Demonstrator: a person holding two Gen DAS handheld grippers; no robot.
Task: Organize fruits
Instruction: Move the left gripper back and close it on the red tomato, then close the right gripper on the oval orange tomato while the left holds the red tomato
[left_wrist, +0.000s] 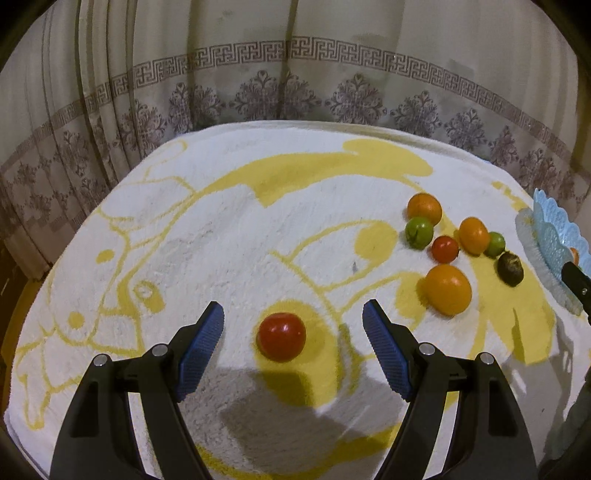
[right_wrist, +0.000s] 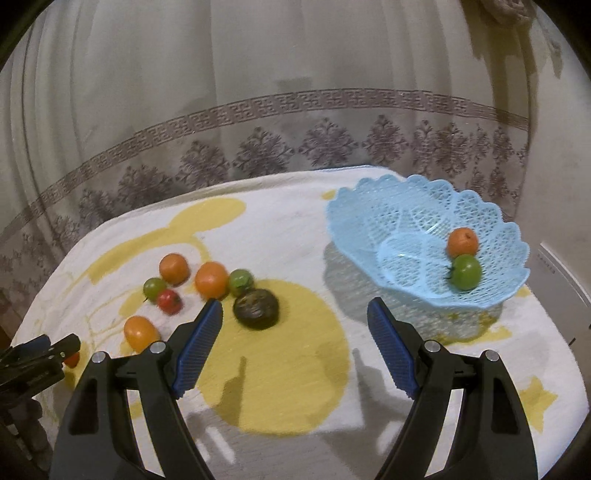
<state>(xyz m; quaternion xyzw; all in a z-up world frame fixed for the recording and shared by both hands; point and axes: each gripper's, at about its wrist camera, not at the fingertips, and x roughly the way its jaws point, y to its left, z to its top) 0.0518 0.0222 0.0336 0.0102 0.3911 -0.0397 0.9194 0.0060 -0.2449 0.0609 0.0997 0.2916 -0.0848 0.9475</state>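
Red tomato (left_wrist: 281, 336) alone at six o'clock, mixed fruit cluster (left_wrist: 458, 243) at three o'clock, blue lace basket (right_wrist: 369, 206) holding an orange (right_wrist: 461, 242) and a green fruit (right_wrist: 466, 272)

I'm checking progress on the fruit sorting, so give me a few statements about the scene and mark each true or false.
1. The blue basket holds two fruits, an orange one and a green one. True.
2. The left gripper is clamped on the red tomato. False: it is open, and the tomato lies on the cloth between its fingers, untouched.
3. The dark fruit is inside the basket. False: it lies on the cloth, left of the basket.
4. The right gripper holds nothing. True.
5. The cloth is plain white. False: it has a yellow pattern.
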